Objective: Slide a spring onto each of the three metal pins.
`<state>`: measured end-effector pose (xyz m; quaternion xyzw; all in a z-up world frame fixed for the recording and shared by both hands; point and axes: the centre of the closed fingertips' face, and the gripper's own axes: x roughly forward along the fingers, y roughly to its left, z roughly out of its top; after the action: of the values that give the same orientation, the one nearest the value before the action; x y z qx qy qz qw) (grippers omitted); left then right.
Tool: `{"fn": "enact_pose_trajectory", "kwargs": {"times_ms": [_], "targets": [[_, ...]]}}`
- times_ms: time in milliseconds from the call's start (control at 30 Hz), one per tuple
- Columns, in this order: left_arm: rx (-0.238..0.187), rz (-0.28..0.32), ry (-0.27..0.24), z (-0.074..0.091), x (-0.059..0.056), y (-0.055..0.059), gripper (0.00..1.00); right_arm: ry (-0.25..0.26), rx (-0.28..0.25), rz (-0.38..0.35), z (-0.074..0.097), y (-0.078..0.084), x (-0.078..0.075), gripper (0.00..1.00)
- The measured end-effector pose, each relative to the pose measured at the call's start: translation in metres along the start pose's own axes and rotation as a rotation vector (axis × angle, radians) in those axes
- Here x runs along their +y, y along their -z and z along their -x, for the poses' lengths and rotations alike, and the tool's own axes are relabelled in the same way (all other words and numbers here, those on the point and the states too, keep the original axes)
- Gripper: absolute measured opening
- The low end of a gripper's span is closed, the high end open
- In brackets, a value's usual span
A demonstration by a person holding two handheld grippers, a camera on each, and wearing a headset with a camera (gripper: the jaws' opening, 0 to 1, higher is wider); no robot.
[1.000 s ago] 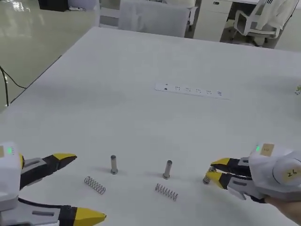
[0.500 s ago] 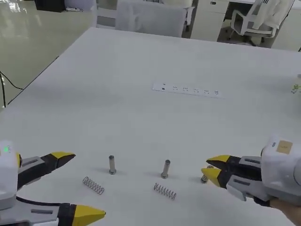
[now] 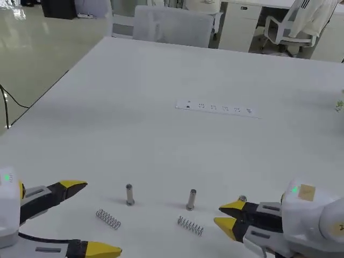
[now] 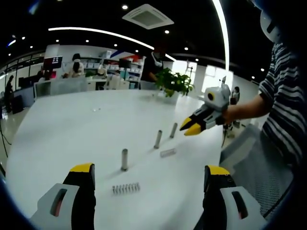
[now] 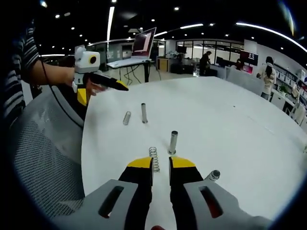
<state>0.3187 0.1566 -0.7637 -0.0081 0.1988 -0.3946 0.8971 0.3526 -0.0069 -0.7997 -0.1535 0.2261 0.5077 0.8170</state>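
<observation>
Three metal pins stand in a row near the table's front: left pin (image 3: pixel 129 194), middle pin (image 3: pixel 192 199), right pin (image 3: pixel 242 200). The right pin (image 5: pixel 213 175) seems to carry a spring around it. Two loose springs lie flat, one (image 3: pixel 108 219) in front of the left pin, the other (image 3: pixel 190 226) in front of the middle pin. My right gripper (image 3: pixel 226 215) sits just before the right pin, its jaws a narrow gap apart and holding nothing; the second spring (image 5: pixel 154 159) lies just past its tips (image 5: pixel 160 163). My left gripper (image 3: pixel 91 216) is wide open, left of the first spring (image 4: pixel 126 188).
A white power strip (image 3: pixel 215 107) lies flat in the middle of the white table (image 3: pixel 161 140). Office chairs (image 3: pixel 172 24) stand beyond the far edge. The table's left edge (image 3: pixel 48 94) drops to the floor.
My right gripper has drawn back toward me and to the left, away from the right pin. The left gripper has stayed put. The head camera has shifted slightly.
</observation>
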Motion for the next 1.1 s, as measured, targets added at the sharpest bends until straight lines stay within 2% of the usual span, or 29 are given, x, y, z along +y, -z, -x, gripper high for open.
{"fn": "enact_pose_trajectory", "kwargs": {"times_ms": [133,333,500,667,767,900,1100], "targets": [[-0.005,-0.006,-0.001,0.0,0.0,-0.003,0.91,-0.021,0.015,0.007,-0.011,0.001,0.007,0.1],[-0.005,-0.004,0.001,0.002,-0.001,-0.001,0.91,-0.037,0.02,0.009,-0.02,-0.001,0.012,0.11],[0.005,-0.004,0.0,0.004,-0.002,0.001,0.9,-0.037,0.052,0.023,-0.028,0.01,0.011,0.11],[-0.013,0.015,0.007,0.005,-0.005,-0.001,0.9,-0.034,0.08,0.02,-0.035,0.021,0.011,0.12],[-0.009,0.013,0.006,0.005,-0.005,0.001,0.89,-0.035,0.097,0.033,-0.038,0.026,0.012,0.12],[-0.005,0.015,0.013,0.005,-0.008,0.003,0.88,-0.039,0.113,0.057,-0.043,0.03,0.012,0.15],[0.005,0.014,0.027,0.005,-0.012,0.006,0.87,-0.045,0.119,0.04,-0.047,0.034,0.009,0.12]]}}
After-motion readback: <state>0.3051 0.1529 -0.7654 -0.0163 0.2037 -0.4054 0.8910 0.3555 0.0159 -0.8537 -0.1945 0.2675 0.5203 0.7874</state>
